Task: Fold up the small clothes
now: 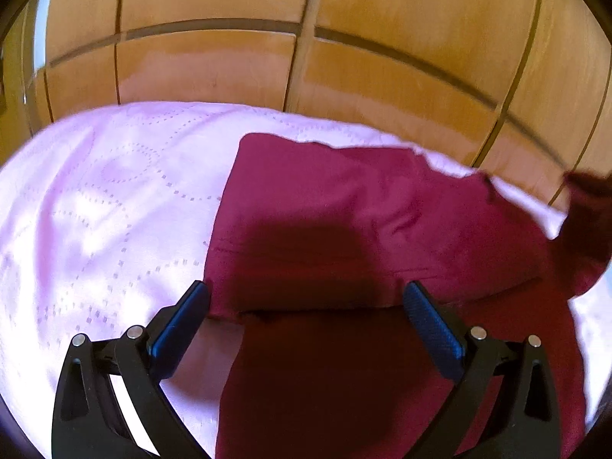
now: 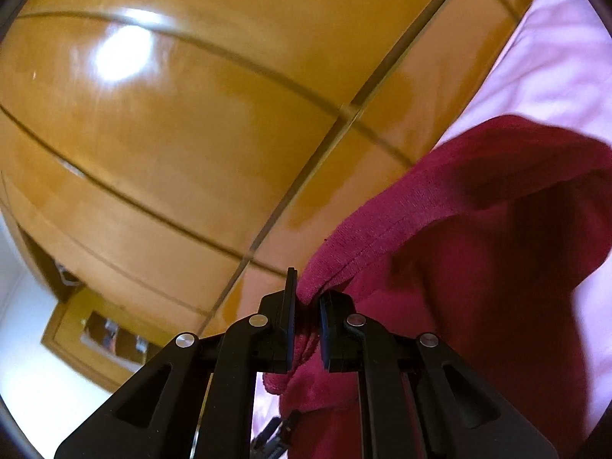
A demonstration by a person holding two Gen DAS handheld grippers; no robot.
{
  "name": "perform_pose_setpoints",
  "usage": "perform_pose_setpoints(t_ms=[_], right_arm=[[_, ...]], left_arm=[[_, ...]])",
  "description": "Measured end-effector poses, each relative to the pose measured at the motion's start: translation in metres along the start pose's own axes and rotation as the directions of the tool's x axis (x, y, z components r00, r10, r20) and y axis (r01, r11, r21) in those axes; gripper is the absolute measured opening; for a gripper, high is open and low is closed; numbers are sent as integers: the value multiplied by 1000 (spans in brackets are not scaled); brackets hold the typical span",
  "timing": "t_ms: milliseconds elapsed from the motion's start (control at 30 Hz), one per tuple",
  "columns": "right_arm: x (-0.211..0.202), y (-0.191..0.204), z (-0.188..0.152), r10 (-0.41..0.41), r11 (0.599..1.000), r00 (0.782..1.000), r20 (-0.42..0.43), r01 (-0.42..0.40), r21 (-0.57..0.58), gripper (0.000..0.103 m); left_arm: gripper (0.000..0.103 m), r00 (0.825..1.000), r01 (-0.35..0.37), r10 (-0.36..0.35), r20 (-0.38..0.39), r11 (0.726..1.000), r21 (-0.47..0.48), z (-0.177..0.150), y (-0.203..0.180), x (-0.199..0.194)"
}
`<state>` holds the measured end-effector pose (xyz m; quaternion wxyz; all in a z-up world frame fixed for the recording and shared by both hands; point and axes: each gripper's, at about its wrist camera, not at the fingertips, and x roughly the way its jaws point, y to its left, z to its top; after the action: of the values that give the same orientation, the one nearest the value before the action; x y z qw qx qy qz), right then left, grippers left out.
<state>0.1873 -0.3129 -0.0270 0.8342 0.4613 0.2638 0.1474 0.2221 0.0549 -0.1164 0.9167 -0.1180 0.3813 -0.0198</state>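
A dark red knit garment (image 1: 344, 206) lies partly folded on a pale pink quilted bedspread (image 1: 107, 199). My left gripper (image 1: 306, 294) hovers open just above the garment's near fold, its blue pads (image 1: 183, 321) spread wide with nothing between them. In the right wrist view my right gripper (image 2: 308, 306) is shut on a hemmed edge of the red garment (image 2: 478, 229), lifted off the bed. The cloth hangs and bulges to the right of the fingers (image 2: 288, 306). At the far right of the left wrist view the raised red edge (image 1: 589, 191) shows.
Glossy orange-brown wooden wardrobe doors (image 1: 306, 57) stand right behind the bed, also filling the right wrist view as wardrobe panels (image 2: 172, 134). A wooden frame with small items (image 2: 103, 332) sits low at left. Pink bedspread (image 2: 554, 57) shows at upper right.
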Motion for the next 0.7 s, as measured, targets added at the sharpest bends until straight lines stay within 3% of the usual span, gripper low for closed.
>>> perform_pose_setpoints(t_ms=[67,233,400,500,567,700], right_arm=[[15,4,-16,20,1000,999,-42,-20,-3,9],[59,3,-60,54,998,986,-159,-55,2,9],[101,-4,-102,-75,990,957,-279,37,-139,9],[101,-9,-114,-115,974,944,-309,46,-222,28],[88,-14,-112,-115,961,948,-296,31,-275,44],[49,-21,-106,-146,932,955,-259,44,-361,45]], left_arm=[[101,998,62,-62,-3,997,-53,-1,7,-10],[101,991,130,-132,-13,986,-105,-7,10,-23],[101,985,169,-174,-21,976,-139,-11,6,-26],[101,983,179,-183,-24,977,-117,-10,0,-30],[101,982,185,-189,-23,978,-96,-8,-6,-32],[100,972,221,-226,-69,972,-81,-5,-22,-27]])
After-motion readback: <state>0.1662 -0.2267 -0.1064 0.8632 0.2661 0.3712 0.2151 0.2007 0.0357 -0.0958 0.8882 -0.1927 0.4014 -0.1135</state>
